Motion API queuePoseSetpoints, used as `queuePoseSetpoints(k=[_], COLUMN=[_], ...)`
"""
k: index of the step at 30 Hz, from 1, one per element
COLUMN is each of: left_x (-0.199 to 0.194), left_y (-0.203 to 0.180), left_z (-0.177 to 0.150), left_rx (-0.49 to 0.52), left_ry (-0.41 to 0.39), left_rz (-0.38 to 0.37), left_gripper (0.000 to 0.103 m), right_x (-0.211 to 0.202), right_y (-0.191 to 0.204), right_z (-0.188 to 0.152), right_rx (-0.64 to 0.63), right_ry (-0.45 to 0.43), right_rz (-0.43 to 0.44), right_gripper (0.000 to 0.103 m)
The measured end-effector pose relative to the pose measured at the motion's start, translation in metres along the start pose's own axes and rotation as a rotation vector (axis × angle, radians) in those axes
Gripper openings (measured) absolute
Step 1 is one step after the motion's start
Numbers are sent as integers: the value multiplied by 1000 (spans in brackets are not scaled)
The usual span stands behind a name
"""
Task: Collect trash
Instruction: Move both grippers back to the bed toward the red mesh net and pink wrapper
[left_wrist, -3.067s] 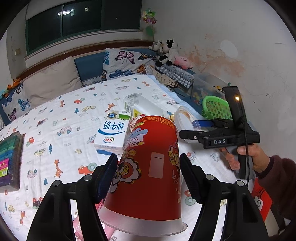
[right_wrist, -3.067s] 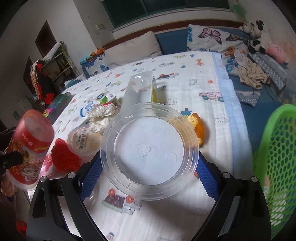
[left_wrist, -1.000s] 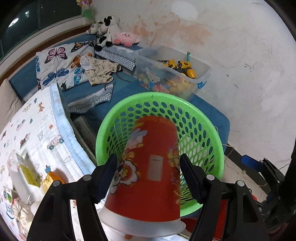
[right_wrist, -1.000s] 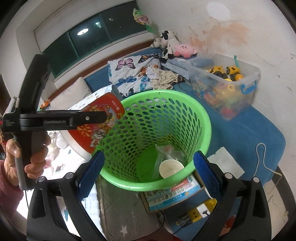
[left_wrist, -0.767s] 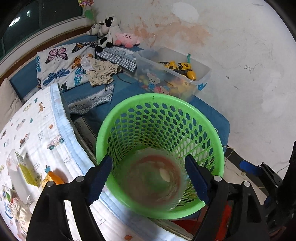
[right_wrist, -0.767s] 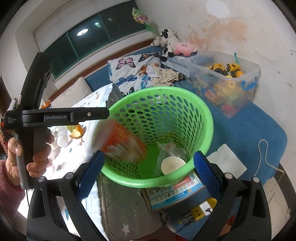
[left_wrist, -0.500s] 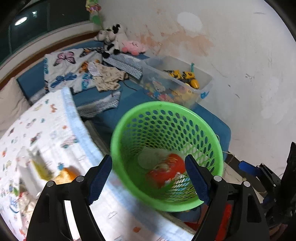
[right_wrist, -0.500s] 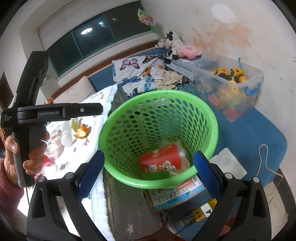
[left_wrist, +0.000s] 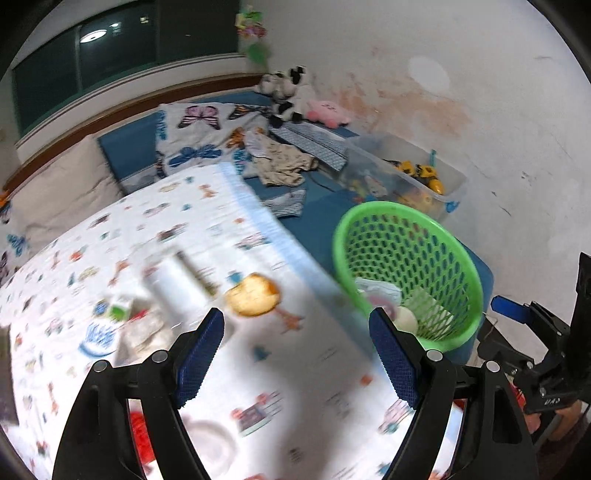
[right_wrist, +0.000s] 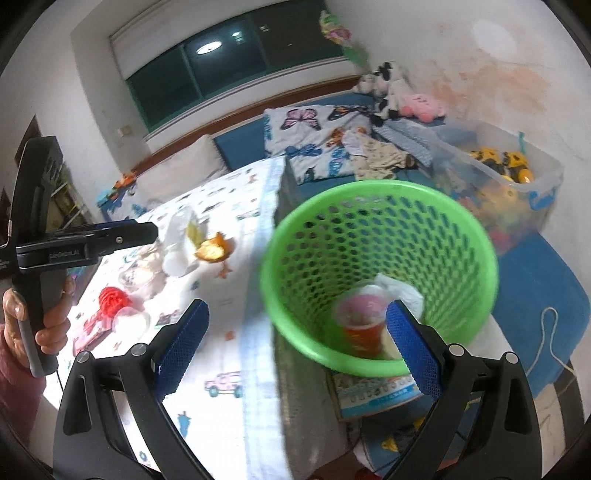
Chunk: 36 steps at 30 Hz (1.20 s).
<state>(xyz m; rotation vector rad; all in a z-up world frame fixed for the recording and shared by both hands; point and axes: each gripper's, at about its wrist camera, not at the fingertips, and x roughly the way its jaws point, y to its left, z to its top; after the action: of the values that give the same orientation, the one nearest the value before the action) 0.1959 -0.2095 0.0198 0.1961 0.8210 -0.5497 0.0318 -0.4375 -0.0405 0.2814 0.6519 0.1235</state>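
Observation:
The green mesh basket (right_wrist: 376, 266) stands on the floor beside the bed; the red cup (right_wrist: 364, 325) lies inside it with white paper. In the left wrist view the basket (left_wrist: 406, 258) is at the right. My left gripper (left_wrist: 297, 354) is open and empty above the patterned bed sheet (left_wrist: 110, 240). Orange peel (left_wrist: 253, 293), a clear plastic container (left_wrist: 177, 280) and crumpled wrappers (left_wrist: 140, 328) lie on the sheet, blurred. My right gripper (right_wrist: 295, 343) is open and empty, over the bed's edge beside the basket. The left gripper (right_wrist: 144, 232) also shows in the right wrist view.
A clear toy bin (right_wrist: 498, 177) sits beyond the basket by the stained wall. A booklet (right_wrist: 376, 395) lies on the floor under the basket. Red items (right_wrist: 110, 299) and a clear cup (right_wrist: 129, 321) lie on the sheet. Pillows (left_wrist: 199, 140) and plush toys (left_wrist: 288, 92) are at the back.
The left gripper let the red cup drop into the basket, then swung left over the bed. The right gripper, earlier shut on a clear lid, is open and shifted slightly left.

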Motion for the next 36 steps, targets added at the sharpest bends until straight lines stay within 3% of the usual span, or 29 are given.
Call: queuePoseSetpoints(k=[22,36], left_x=[-81,-91], left_y=[139,177], left_z=[-104,-141], left_rx=[-209,-285], left_ry=[11,19], left_rz=[206,223], left_gripper=[78,73], right_x=[61,111], right_y=[144,213], right_z=[-15,-36], right_rx=[-224,-370], right_ry=[149,234], right_rz=[238,288], right_gripper=[90,81])
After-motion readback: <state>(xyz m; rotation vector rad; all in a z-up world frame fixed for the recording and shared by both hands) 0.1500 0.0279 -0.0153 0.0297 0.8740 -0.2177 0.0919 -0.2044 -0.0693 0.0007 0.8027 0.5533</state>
